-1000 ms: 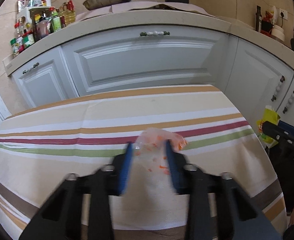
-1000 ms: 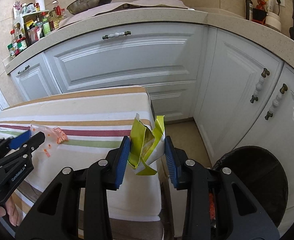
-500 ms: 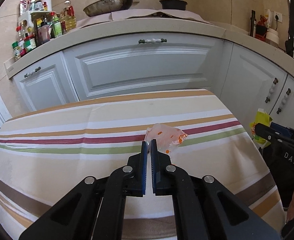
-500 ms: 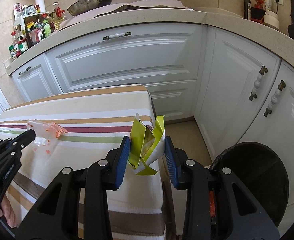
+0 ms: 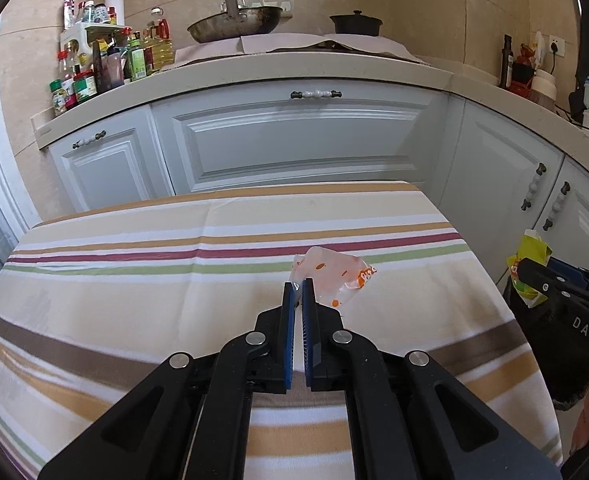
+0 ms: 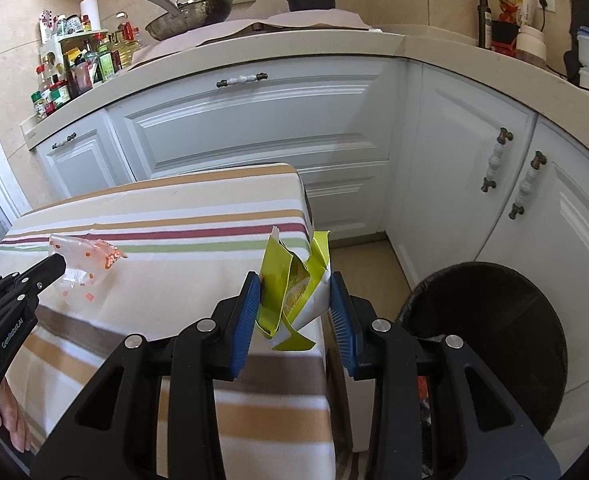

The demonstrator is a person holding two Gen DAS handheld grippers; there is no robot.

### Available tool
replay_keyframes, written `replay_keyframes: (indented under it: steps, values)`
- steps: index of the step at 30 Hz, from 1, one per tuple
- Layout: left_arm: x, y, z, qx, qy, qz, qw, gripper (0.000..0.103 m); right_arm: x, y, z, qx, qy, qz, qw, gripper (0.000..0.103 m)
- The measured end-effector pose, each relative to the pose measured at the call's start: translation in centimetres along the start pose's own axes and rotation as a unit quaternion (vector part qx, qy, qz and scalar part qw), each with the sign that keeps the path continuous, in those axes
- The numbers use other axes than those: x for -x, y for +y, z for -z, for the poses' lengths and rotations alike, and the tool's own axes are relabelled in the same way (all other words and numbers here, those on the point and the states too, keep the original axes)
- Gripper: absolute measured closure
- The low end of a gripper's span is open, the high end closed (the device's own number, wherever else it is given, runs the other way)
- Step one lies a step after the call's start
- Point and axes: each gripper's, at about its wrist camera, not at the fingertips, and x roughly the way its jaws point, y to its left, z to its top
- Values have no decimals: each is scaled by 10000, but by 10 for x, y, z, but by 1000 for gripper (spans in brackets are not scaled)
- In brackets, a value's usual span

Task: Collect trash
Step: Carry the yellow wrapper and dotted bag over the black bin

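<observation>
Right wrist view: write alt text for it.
The right gripper holds a crumpled yellow-green wrapper over the striped table's edge, with a black trash bin on the floor to its right.

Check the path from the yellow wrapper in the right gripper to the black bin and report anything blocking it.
Nothing visible blocks it. The right gripper holds the yellow wrapper beyond the striped table corner, and the black bin sits open on the floor just to its right, with only bare floor and air between.

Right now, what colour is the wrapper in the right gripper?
Yellow-green with white, crumpled; clearest in the right wrist view: wrapper between the right gripper pads.
</observation>
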Motion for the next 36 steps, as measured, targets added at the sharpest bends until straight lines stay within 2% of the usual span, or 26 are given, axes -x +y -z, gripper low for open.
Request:
replay_keyframes:
  steps: [6,17,26,36]
  values:
    - [20,-7,10,-15,-78,-12,10000,99,26,-6,15,-23,-62,40,10000,69]
    - [54,-36,25,-181,-196,203,9994,99,70,-32,40,-214,-196,221,9993,68]
    - [73,-75,33,-471,-310,526,9970,99,101,-65,56,-463,-364,561,9967,68]
    - [83,-130,30,-833,-446,1003,9905,99,126,-111,63,-743,-551,1020,9905,68]
